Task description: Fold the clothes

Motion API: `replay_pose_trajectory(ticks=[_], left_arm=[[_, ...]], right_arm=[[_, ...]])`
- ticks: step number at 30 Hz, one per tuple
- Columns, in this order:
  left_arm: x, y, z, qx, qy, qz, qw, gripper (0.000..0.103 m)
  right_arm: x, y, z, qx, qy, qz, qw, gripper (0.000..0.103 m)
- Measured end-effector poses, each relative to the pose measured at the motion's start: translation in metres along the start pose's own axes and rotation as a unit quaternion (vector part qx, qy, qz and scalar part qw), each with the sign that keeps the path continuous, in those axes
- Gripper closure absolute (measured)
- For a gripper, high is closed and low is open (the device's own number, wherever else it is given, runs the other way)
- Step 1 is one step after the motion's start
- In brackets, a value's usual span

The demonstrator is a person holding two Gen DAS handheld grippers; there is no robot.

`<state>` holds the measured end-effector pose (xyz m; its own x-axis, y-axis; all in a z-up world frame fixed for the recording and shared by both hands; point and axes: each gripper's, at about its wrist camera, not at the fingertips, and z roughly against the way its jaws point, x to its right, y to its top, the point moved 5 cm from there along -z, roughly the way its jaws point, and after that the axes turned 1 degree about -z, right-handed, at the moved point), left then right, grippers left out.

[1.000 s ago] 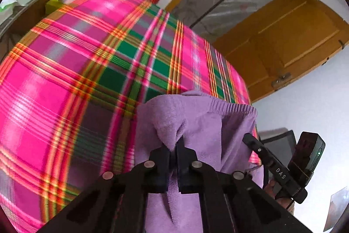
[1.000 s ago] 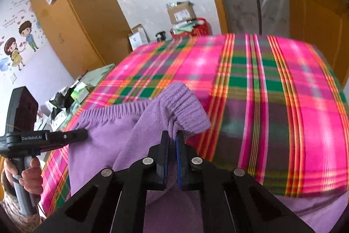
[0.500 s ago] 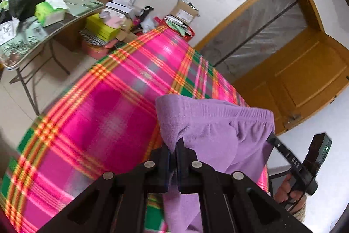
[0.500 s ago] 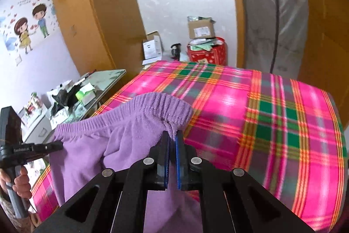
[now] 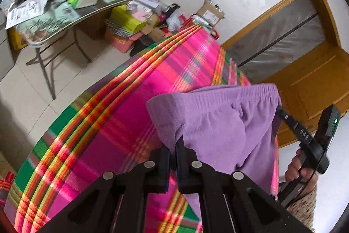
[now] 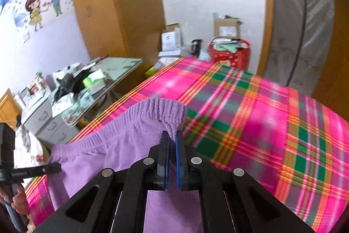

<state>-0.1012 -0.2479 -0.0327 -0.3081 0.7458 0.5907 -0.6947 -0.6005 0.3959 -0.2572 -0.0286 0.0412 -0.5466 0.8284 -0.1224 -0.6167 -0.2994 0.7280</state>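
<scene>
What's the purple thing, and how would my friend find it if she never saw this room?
Look for the big bed with the bright pink, green and orange plaid blanket. Held up over its near edge is a soft purple garment with a ribbed, stretchy waistband, pinched at each end by the left gripper and the right gripper. It is the only plain purple, fuzzy thing there.

fuzzy purple knit garment (image 5: 218, 123); woven plaid cloth (image 6: 250, 106); matt black plastic claws.
</scene>
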Motion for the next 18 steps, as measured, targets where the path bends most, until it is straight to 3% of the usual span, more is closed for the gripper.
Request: replay_pose_trajectory(ticks=[8, 11, 14, 18], left_arm=[[-0.02, -0.015, -0.001, -0.031, 0.028, 0.009, 0.9991, 0.095], [-0.016, -0.015, 0.007, -0.029, 0.041, 0.002, 0.9987, 0.089], [-0.008, -0.011, 0.018, -0.016, 0.055, -0.014, 0.9983, 0.08], [0.007, -0.005, 0.036, 0.003, 0.071, -0.034, 0.9969, 0.078]], right_arm=[[-0.009, -0.022, -0.026, -0.059, 0.035, -0.012, 0.998, 0.09], [-0.005, -0.028, -0.016, -0.066, 0.037, -0.009, 0.997, 0.077], [0.001, -0.036, 0.005, -0.064, 0.044, -0.003, 0.997, 0.072], [0.017, -0.058, 0.035, -0.062, 0.044, -0.015, 0.997, 0.071]])
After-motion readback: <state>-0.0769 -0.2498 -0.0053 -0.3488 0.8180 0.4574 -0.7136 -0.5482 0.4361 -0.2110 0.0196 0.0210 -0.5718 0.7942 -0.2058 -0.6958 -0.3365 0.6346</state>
